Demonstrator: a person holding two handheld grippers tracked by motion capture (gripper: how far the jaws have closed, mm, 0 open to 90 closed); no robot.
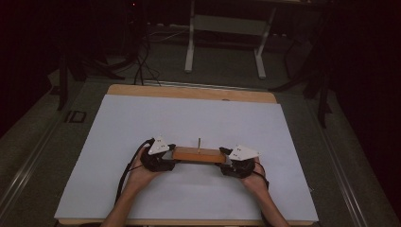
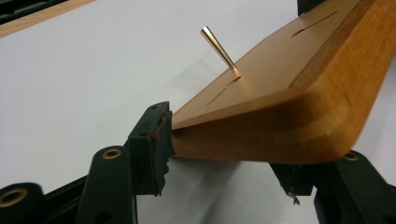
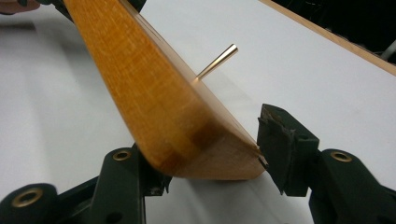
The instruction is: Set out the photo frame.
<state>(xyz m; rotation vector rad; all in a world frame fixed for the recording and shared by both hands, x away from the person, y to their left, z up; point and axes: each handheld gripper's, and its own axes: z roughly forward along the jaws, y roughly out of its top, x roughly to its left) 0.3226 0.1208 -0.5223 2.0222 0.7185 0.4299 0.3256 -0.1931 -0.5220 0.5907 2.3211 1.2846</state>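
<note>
A wooden board with a thin brass peg standing from its top lies on the white sheet covering the desk, nearer the front edge than the back and about midway between the side edges. The left gripper straddles the board's left end, the right gripper its right end. In the left gripper view the jaws bracket the board's corner, touching the wood; in the right gripper view one jaw meets the wood while the other stands just off it, so that grip looks unfinished. The step in hand is seizing both ends; next comes a firm squeeze, then an even lift that keeps the peg upright. Bare sheet lies all around.
</note>
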